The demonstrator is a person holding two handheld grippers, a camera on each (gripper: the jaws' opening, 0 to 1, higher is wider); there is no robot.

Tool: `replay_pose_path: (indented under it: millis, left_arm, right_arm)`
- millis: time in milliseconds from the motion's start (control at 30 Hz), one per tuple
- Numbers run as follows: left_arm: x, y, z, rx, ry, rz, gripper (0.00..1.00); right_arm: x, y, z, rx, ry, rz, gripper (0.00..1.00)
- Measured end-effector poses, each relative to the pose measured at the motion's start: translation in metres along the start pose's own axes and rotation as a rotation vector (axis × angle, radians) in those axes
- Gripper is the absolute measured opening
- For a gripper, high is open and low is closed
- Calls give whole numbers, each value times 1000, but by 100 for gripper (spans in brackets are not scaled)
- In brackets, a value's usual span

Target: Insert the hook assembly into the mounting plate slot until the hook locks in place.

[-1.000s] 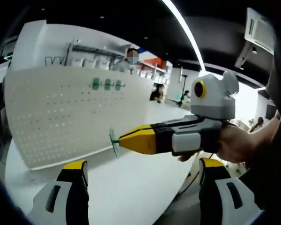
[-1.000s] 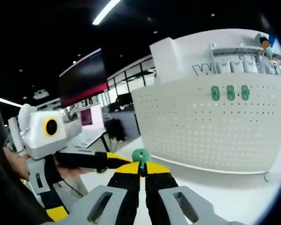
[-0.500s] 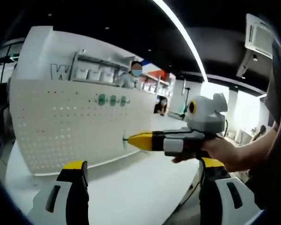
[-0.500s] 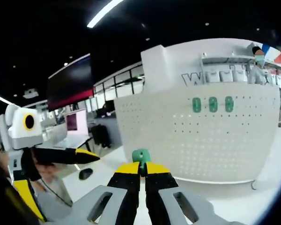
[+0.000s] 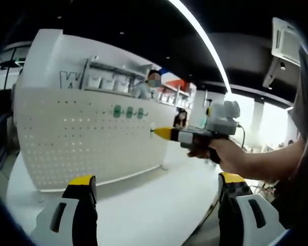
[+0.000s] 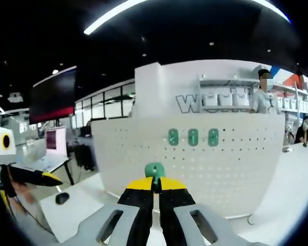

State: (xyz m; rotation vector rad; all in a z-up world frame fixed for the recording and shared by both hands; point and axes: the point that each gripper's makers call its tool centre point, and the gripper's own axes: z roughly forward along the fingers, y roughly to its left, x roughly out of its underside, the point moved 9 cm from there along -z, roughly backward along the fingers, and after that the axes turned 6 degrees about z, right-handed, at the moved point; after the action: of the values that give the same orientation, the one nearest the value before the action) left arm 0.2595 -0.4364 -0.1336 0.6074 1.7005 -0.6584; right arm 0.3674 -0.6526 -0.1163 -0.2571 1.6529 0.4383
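A white pegboard mounting plate [image 5: 77, 143] stands upright on the table, with three green hooks [image 5: 129, 112] in a row near its top. My right gripper [image 5: 161, 133] reaches in from the right, its yellow tip close in front of the plate below those hooks. In the right gripper view it [image 6: 154, 184] is shut on a green hook [image 6: 154, 170], facing the plate [image 6: 215, 164] beneath the three hooks [image 6: 193, 137]. My left gripper [image 5: 156, 179] is open with nothing between its jaws. It appears again at the far left [image 6: 46, 178].
The white tabletop [image 5: 143, 210] spreads in front of the plate. A person [image 5: 146, 88] stands behind it by a shelf. A hand [image 5: 228, 156] holds the right gripper. A small dark object [image 6: 62, 198] lies on the table to the left.
The right gripper has carried the green hook forward toward the plate, which now looks nearer and more head-on in its view. The left gripper stays open and back.
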Motion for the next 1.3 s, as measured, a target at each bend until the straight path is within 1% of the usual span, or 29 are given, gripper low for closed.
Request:
replay_pose_path:
  millis: [233,367,433,467,533,633,800,867,933,1100,1167,1300]
  left_arm:
    - [4,2,0,-8,15,-6,100]
    - [8,4,0,-13,37,-3,99]
    - [8,6,0,-18,38,-6,99]
    - [8,6,0,-19,40,-7,99]
    - [7,8,0,-21,41,-11,99]
    - [4,10,0,-26,34,-11,99]
    - [3,13,1,-29,34,-13,100]
    - [5,14,1,-30,43,-12,99]
    - [7,15,1,-33,49,-15,99]
    - [10,15,1,-34,70,-10,99]
    - [10,16,1,-37,71,-10,99]
    - [10,17,-1,-42,68,-26,99]
  right_arm:
    - [-10,-30,10,75,-34,-18,1]
    - [-17,-48,17,118,-59,-19,1]
    - [-21,-56,19,138,-76,-1,1]
    - [-25,-60,20,144,-93,37,1]
    - [-29,-66,21,159,-105,26,1]
    - [-34,-77,24,179,-120,32,1]
    - [-41,-90,31,199,-133,22,1]
    - [-48,-95,32,208,-160,45,1]
    - [-55,-100,35,213,-173,37,1]
    - [-64,-114,44,226,-182,19,1]
    - [-67,-118,48,228,-185,6,1]
    - [-76,-125,56,226,-202,7,1]
